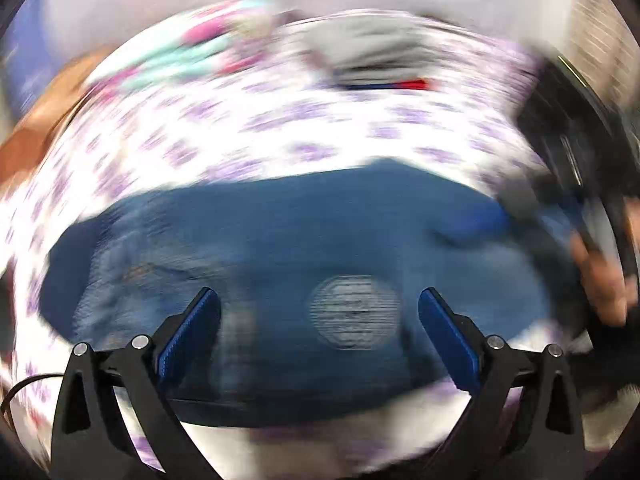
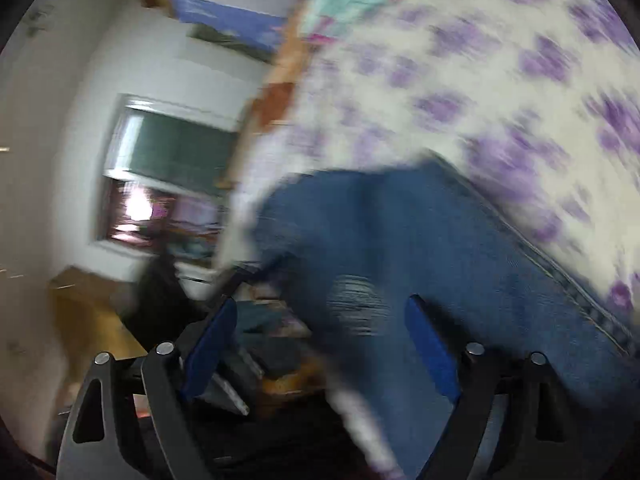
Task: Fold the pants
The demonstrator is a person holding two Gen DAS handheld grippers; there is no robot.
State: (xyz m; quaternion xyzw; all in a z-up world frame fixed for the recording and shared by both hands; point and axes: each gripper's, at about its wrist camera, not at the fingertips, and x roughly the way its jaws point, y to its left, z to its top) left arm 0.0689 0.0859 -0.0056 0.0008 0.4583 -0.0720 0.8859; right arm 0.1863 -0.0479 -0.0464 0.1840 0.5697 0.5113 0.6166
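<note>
Your left gripper (image 1: 319,330) and right gripper (image 2: 322,332) both stand spread, empty, over the jeans (image 1: 280,232); the flowered sheet (image 1: 280,120) lies at twelve o'clock.

**Bedroom with a floral bed and one bright window**

A bed (image 2: 500,92) under a white sheet with purple flowers fills the right wrist view; its wooden frame (image 2: 276,92) runs along the left edge. Beyond stand white walls (image 2: 60,140) and a white-framed window (image 2: 168,172), dark-shaded above, glaring below. A blue picture (image 2: 232,24) hangs higher up. Both views are motion-blurred.
</note>
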